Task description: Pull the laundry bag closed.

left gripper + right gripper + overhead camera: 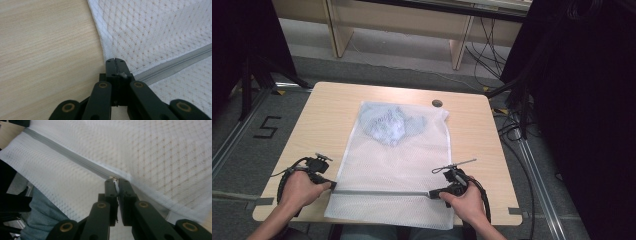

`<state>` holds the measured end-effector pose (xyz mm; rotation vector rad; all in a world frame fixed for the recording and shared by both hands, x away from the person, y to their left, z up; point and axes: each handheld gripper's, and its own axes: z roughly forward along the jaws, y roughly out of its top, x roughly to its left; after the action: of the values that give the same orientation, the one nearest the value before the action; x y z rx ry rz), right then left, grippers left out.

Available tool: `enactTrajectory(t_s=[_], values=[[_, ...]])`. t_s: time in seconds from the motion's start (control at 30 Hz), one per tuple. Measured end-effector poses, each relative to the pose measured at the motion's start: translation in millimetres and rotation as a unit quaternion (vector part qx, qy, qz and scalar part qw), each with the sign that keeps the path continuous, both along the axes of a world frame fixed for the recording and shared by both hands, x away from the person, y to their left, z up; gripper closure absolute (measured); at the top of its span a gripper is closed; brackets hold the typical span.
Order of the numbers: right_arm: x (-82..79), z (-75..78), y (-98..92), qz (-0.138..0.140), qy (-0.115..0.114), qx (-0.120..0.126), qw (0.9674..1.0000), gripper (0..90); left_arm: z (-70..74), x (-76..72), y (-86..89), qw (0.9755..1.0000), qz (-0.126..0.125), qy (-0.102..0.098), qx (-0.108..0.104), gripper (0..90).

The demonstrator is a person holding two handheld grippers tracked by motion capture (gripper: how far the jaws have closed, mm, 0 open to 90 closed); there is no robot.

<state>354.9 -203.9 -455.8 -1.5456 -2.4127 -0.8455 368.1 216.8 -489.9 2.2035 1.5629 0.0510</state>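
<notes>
**Both grippers clamped at the ends of the mesh bag's zipper**

High view: a white mesh laundry bag [394,165] lies flat on the wooden table [317,115], pale blue clothing [389,124] bunched inside toward 12 o'clock. Its grey zipper [382,192] runs across near 6 o'clock. The left gripper [328,185] meets the zipper's 9 o'clock end, the right gripper [434,193] its 3 o'clock end.

Left gripper view: the left gripper [115,65] has its jaws together, pinching the bag's edge where the zipper [172,67] ends.

Right gripper view: the right gripper [116,185] has its jaws clamped on a small white zipper pull [116,187], the zipper [67,155] leading off toward 10 o'clock.
</notes>
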Motion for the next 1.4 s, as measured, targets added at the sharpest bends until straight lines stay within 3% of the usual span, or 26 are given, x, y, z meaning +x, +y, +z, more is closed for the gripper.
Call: enactTrajectory(t_s=[0.13, 0.17, 0.23, 0.33, 0.5, 0.67, 0.7, 0.73, 0.8, 1.03, 1.17, 1.4], values=[[0.0, 0.4, -6.1, -0.010, -0.004, -0.004, 0.9999, 87.0, 0.1, -0.1, -0.4, 1.0000, 0.001, 0.000, 0.001, 89.9], [-1.3, 1.8, -7.3, -0.020, 0.006, 0.002, 0.9998, 87.0, 0.3, 0.2, 0.2, 1.0000, -0.003, 0.002, 0.001, 90.0], [-0.5, 0.9, -11.7, -0.014, -0.007, -0.004, 0.9999, 87.0, -0.5, -0.2, -1.3, 1.0000, 0.008, -0.003, -0.001, 89.9], [-2.0, -0.5, -13.1, -0.019, 0.005, -0.002, 0.9998, 87.0, 0.1, -0.1, -0.4, 1.0000, 0.001, 0.000, 0.001, 89.9], [-0.9, -2.2, -14.7, -0.008, -0.005, -0.003, 1.0000, 87.0, 0.3, 0.2, 0.5, 1.0000, -0.004, 0.002, 0.002, 90.0], [-1.4, -2.3, -15.3, -0.014, 0.001, -0.001, 0.9999, 86.9, 0.3, 0.2, 0.8, 1.0000, -0.005, 0.002, 0.002, 89.9], [-1.4, -2.3, -15.5, -0.013, 0.002, -0.001, 0.9999, 86.9, -0.8, -0.2, -1.2, 0.9999, 0.009, -0.004, -0.005, 89.9], [-1.2, -2.6, -15.8, -0.014, -0.001, -0.001, 0.9999, 86.9, 0.3, 0.2, 0.9, 1.0000, -0.006, 0.003, 0.002, 89.9], [-1.6, -1.8, -16.5, -0.017, 0.007, 0.000, 0.9998, 86.9, -0.7, -0.2, -0.9, 1.0000, 0.008, -0.003, -0.004, 89.9], [-0.8, -2.0, -19.2, -0.018, 0.002, 0.001, 0.9998, 86.9, 0.4, 0.2, 1.1, 1.0000, -0.006, 0.003, 0.002, 89.9], [-0.5, -2.2, -22.0, -0.015, -0.001, 0.005, 0.9999, 86.9, -0.6, 0.0, -0.7, 1.0000, 0.007, -0.003, -0.004, 90.0], [-0.4, -2.5, -24.2, -0.020, 0.004, 0.003, 0.9998, 86.9, -0.5, 0.0, -0.3, 1.0000, 0.006, -0.002, -0.004, 89.9]])
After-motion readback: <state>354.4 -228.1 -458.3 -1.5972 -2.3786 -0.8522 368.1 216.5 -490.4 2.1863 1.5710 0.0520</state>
